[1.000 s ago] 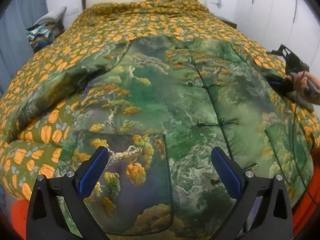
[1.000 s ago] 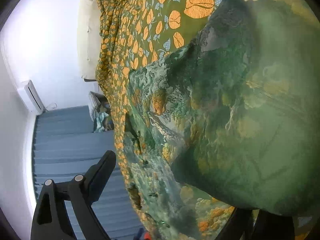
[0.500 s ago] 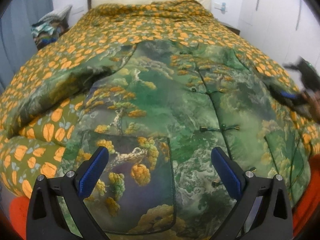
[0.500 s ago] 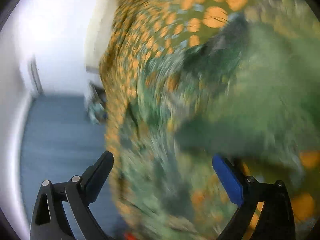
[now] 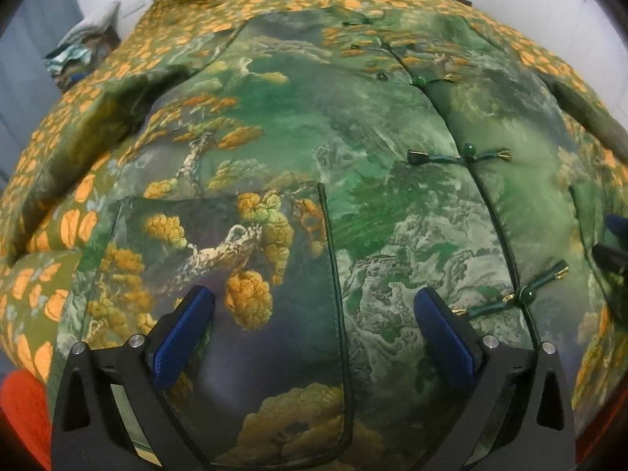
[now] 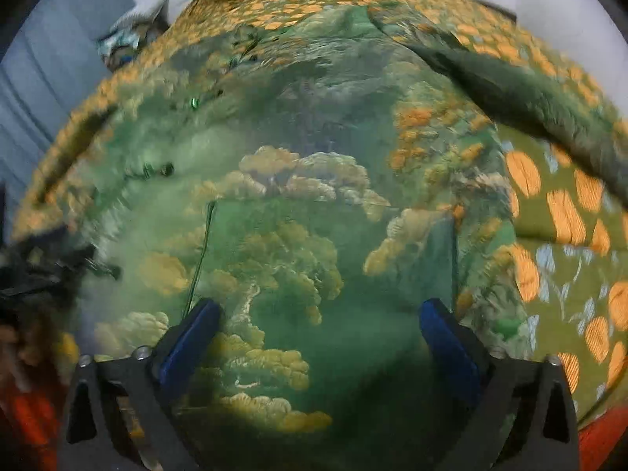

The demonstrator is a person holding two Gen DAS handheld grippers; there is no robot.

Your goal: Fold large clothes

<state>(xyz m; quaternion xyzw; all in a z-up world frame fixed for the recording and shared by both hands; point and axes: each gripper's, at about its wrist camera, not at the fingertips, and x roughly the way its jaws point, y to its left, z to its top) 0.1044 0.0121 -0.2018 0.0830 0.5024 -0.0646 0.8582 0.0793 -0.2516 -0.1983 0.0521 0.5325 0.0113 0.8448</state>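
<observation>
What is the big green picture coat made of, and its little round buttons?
The green landscape-print padded jacket looks like silky woven cloth with a soft sheen, puffy as if stuffed. Its round green bead buttons look glossy, maybe glass or stone; the cord loops look like twisted fabric.

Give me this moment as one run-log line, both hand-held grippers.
left hand-held gripper: open, over jacket pocket | right hand-held gripper: opening, empty, over other front panel | jacket: flat on bedspread, buttoned | fold: not started

Both grippers look alike: black angular frames with silver screws (image 5: 137, 340) and blue-padded fingers (image 6: 187, 343), apparently ribbed.
</observation>
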